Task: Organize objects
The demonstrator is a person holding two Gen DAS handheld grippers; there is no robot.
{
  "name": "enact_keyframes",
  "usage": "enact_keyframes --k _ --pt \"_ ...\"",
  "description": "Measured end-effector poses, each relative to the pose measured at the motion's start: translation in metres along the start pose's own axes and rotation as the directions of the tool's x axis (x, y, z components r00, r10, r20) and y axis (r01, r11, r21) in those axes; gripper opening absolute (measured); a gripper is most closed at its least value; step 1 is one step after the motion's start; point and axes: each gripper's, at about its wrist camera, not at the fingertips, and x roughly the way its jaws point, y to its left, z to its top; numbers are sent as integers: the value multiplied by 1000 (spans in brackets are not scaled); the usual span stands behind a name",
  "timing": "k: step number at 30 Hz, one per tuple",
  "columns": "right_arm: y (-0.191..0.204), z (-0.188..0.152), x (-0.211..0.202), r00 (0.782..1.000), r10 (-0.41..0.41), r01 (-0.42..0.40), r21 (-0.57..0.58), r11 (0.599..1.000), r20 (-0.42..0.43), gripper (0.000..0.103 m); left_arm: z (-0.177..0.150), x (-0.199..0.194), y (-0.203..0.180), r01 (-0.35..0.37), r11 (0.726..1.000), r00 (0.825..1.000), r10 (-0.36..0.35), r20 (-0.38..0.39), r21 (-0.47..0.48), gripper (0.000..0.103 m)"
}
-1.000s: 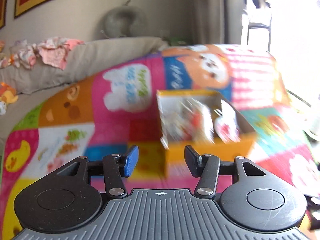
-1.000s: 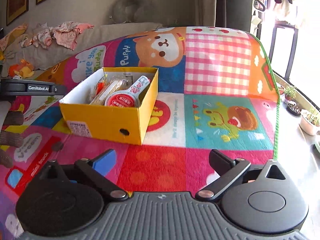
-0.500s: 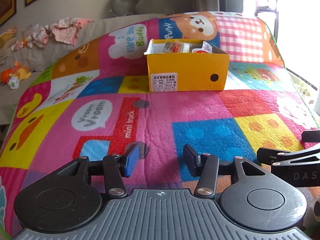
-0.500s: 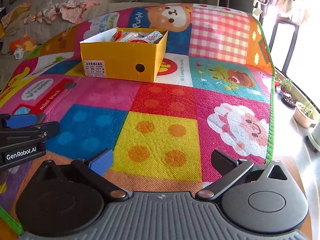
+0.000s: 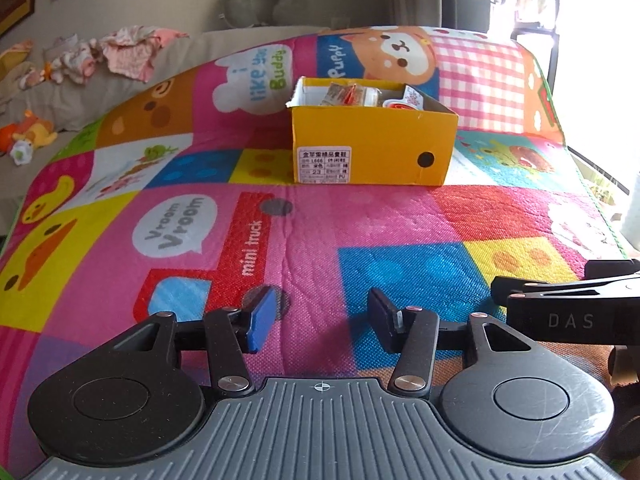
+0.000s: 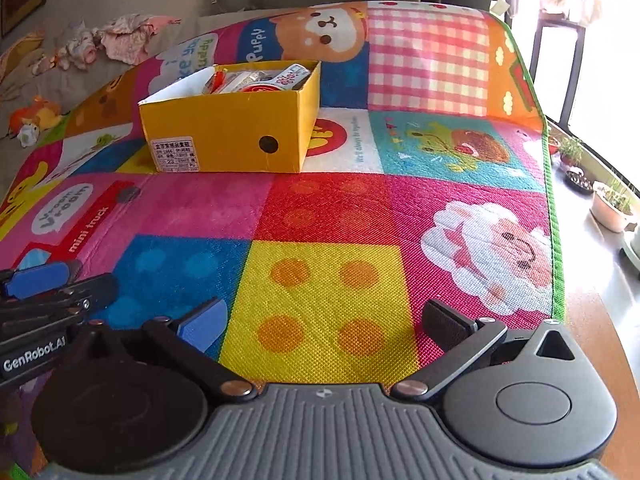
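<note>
Both grippers hover low over the near end of a bright patchwork mat, side by side and well short of the box. The left gripper has its jaws partly apart with nothing between them, only pink mat showing in the gap. The right gripper stands wider apart, also empty, over a yellow square with orange dots. Each gripper shows at the edge of the other's view: the right one at the right edge of the left wrist view, the left one at the left edge of the right wrist view

The yellow box sits open on the far half of the mat, just this side of the puppy panel. It has a white label and a black round hole on its near wall. Inside lie several wrapped packets, red and white ones among them; what they are cannot be told

Past the mat's far left, a grey cushion carries a heap of pink clothes and an orange soft toy. Potted plants stand along the window at the right
</note>
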Motion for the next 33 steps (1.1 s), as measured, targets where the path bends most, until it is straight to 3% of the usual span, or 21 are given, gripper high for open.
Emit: enact_keyframes --k 9,33 --pt "6 3 6 999 32 -31 -43 999 8 103 0 1 -3 -19 1000 1000 19 0 5 56" --pt "5 -3 1 999 16 -16 -11 1000 28 103 0 1 3 15 1000 1000 -15 0 -23 56"
